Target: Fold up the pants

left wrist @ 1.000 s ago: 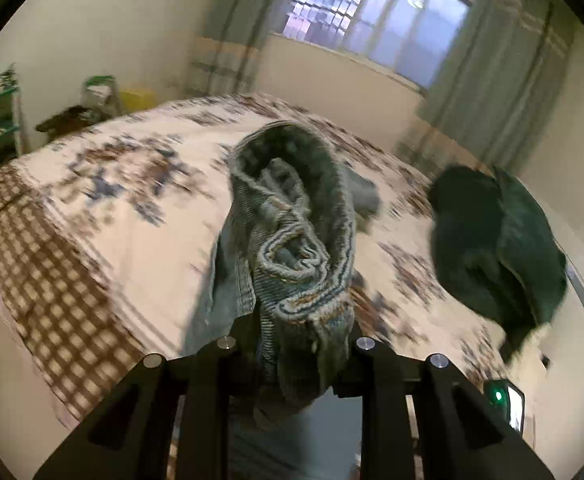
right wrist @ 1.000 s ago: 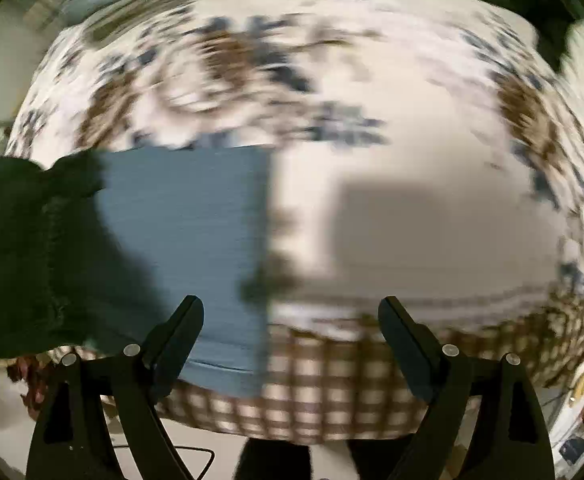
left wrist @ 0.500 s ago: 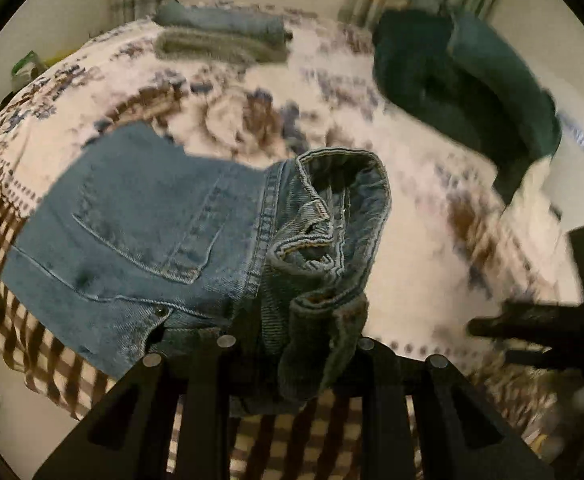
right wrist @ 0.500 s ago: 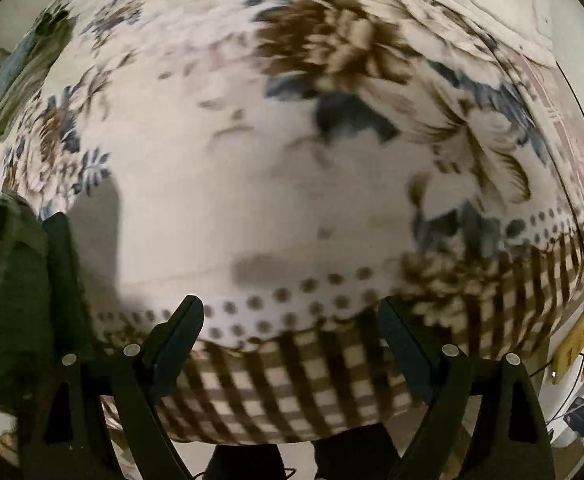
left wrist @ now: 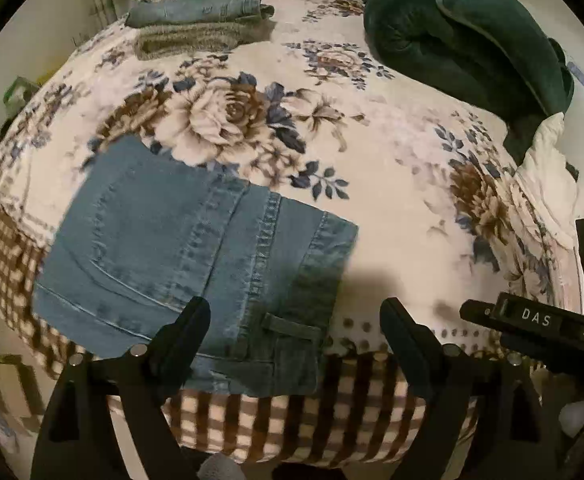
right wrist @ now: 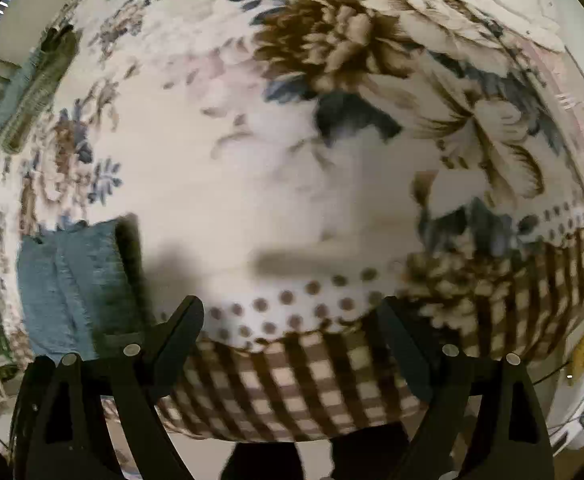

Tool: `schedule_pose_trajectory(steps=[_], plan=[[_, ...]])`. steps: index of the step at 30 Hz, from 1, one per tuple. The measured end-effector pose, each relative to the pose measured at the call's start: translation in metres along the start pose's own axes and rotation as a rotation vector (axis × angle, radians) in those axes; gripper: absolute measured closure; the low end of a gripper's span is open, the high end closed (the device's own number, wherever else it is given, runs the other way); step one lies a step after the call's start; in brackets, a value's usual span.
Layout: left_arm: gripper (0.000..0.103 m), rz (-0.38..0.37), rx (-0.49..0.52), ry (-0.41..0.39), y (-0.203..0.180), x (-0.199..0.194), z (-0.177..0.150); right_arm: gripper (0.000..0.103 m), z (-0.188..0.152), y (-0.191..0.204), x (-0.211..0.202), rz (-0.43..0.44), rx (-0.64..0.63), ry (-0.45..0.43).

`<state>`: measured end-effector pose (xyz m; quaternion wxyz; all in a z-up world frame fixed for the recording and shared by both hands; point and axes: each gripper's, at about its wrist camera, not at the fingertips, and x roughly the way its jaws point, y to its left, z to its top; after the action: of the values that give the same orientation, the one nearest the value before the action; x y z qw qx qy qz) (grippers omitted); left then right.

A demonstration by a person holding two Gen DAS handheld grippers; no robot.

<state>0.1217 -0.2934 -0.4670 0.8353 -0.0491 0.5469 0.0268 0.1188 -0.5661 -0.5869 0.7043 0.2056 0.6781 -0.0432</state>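
Blue jeans (left wrist: 195,256) lie flat on the flowered bed near its front edge, waistband toward me, back pocket up. My left gripper (left wrist: 294,320) is open and empty just above the waistband's right part. The jeans also show at the lower left of the right wrist view (right wrist: 71,284). My right gripper (right wrist: 292,316) is open and empty over the bare blanket to the right of the jeans. Its black body shows at the right edge of the left wrist view (left wrist: 532,320).
The bed's blanket (left wrist: 392,200) has a brown checked border hanging over the front edge. Two folded pants (left wrist: 195,24) lie stacked at the far side. A dark green blanket (left wrist: 472,36) is heaped at the far right, by a white pillow (left wrist: 548,160).
My left gripper held the bunched jeans up, lowered them onto the bed and let go; it now stands open. The jeans now lie flat. My right gripper moved right, away from them.
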Motion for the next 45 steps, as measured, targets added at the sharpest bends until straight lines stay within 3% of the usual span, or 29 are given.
schedule_pose_trajectory(steps=[8,12,18,20,21,22,23,24,26,31,34,40,43,44,45], plan=[[0.017,0.169,0.021,-0.012,0.043,-0.010,0.023,0.012,0.011,0.043,0.013,0.198,-0.007,0.004],[0.017,0.255,-0.015,0.007,0.097,0.000,0.038,0.012,0.015,0.075,0.043,0.310,0.020,0.063],[0.017,0.294,-0.080,0.049,0.179,0.019,0.057,0.012,0.019,0.115,0.099,0.437,0.076,0.144],[0.017,0.293,-0.093,0.059,0.199,0.028,0.066,0.013,0.018,0.122,0.113,0.421,0.089,0.159],[0.017,0.283,-0.101,0.064,0.209,0.033,0.071,0.021,0.016,0.124,0.117,0.431,0.110,0.147],[0.017,0.280,-0.110,0.066,0.217,0.037,0.076,0.033,0.016,0.126,0.117,0.439,0.112,0.137],[0.017,0.271,-0.114,0.069,0.223,0.042,0.081,0.064,0.015,0.132,0.114,0.416,0.095,0.121],[0.017,0.259,-0.121,0.074,0.228,0.046,0.085,0.077,0.012,0.138,0.107,0.372,0.067,0.085],[0.017,0.233,-0.136,0.083,0.238,0.054,0.096,0.089,0.007,0.148,0.091,0.341,0.017,0.024],[0.017,0.133,-0.147,0.106,0.252,0.067,0.119,0.092,0.005,0.159,0.037,0.280,-0.046,-0.109],[0.017,0.083,-0.137,0.124,0.252,0.079,0.131,0.092,0.014,0.155,0.025,0.229,-0.037,-0.166],[0.016,0.021,-0.075,0.184,0.244,0.125,0.150,0.091,0.034,0.138,0.055,0.191,-0.005,-0.109],[0.009,-0.003,-0.086,0.237,0.256,0.155,0.151,0.089,0.034,0.127,0.069,0.148,-0.022,-0.100],[0.006,-0.010,-0.099,0.243,0.262,0.160,0.152,0.085,0.035,0.127,0.074,0.127,-0.025,-0.091],[0.003,-0.019,-0.116,0.253,0.268,0.164,0.152,0.073,0.036,0.125,0.079,0.112,-0.020,-0.072]])
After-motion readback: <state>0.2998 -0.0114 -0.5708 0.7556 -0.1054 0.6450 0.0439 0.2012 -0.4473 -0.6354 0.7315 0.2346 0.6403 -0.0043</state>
